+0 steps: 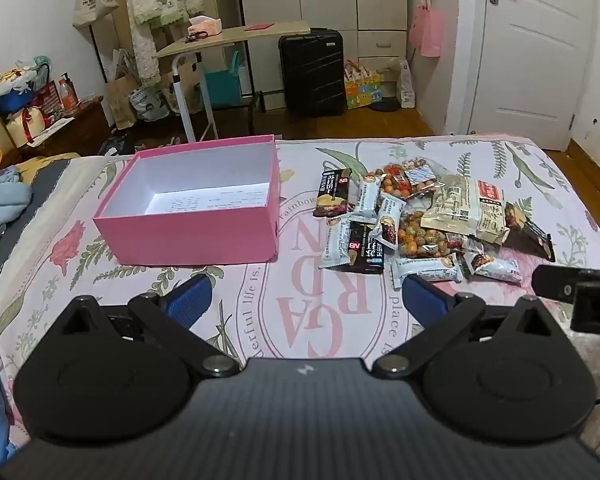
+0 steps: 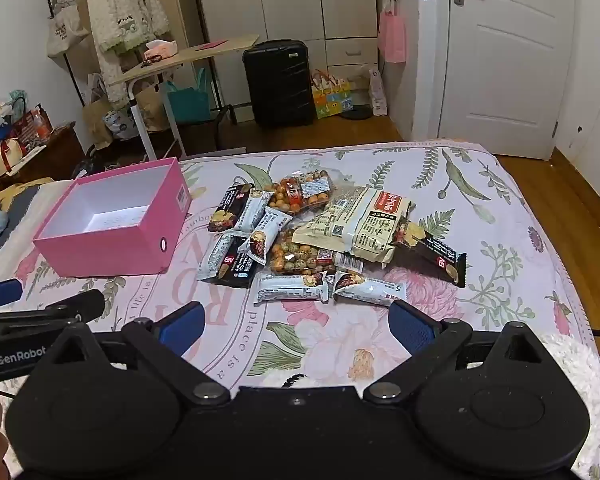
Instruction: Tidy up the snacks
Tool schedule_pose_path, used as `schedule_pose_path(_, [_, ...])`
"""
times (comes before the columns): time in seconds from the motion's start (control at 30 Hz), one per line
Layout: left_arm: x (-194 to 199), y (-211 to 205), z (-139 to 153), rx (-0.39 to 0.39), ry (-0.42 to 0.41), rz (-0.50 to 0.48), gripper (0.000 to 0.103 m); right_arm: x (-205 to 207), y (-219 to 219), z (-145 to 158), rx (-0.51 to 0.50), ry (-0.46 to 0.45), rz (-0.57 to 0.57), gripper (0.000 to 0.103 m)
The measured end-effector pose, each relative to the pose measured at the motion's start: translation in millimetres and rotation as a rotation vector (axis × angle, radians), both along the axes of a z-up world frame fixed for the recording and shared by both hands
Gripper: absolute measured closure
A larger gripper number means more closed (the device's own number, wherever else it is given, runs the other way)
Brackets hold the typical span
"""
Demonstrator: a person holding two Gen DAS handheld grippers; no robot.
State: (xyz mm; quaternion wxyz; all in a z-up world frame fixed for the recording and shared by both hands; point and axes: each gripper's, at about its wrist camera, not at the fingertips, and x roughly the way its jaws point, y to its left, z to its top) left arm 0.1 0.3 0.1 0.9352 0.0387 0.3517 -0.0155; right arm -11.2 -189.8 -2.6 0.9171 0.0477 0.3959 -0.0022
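Snacks in crinkly plastic wrappers (image 2: 300,236) lie heaped on the floral pink bedsheet (image 2: 500,280): a large cream paper-look pouch (image 2: 356,224) on top at the right, two clear bags of coloured coated nuts (image 2: 300,194) under and beside it, black bars and small white bars scattered around. Just left of the heap, apart from it, stands an open pink cardboard box with a white inside (image 1: 196,208), nothing in it. The right gripper (image 2: 296,330) hangs over the sheet just short of the nearest white bars (image 2: 290,286), its blue-padded jaws spread wide with nothing between them. The left gripper (image 1: 306,298) is likewise wide open and holding nothing, aimed at the gap between box and heap, the heap lying ahead and to its right. Beyond the bed stand a black hard-shell suitcase (image 1: 312,72) and a white door (image 1: 528,48)
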Motion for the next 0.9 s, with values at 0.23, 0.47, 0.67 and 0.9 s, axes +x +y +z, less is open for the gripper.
schedule_pose_path(0.23, [-0.6, 3.5, 0.6, -0.044, 0.024, -0.006, 0.000, -2.3, 2.9, 2.0, -0.006, -0.006, -0.004, 0.003])
schedule_pose_path(0.47, [3.3, 3.9, -6.9, -0.003, 0.018, 0.011, 0.000, -1.0, -5.9, 0.3, -0.018, -0.006, -0.008, 0.003])
schedule_pose_path(0.67, [4.3, 4.4, -7.9, -0.004, 0.020, 0.011, 0.000, -3.3, -6.2, -1.4, -0.041, -0.008, -0.028, 0.003])
schedule_pose_path(0.9, [3.0, 2.1, -10.4, -0.005, 0.020, 0.006, 0.000, -4.7, -9.2, -4.1, -0.057, -0.007, -0.042, 0.003])
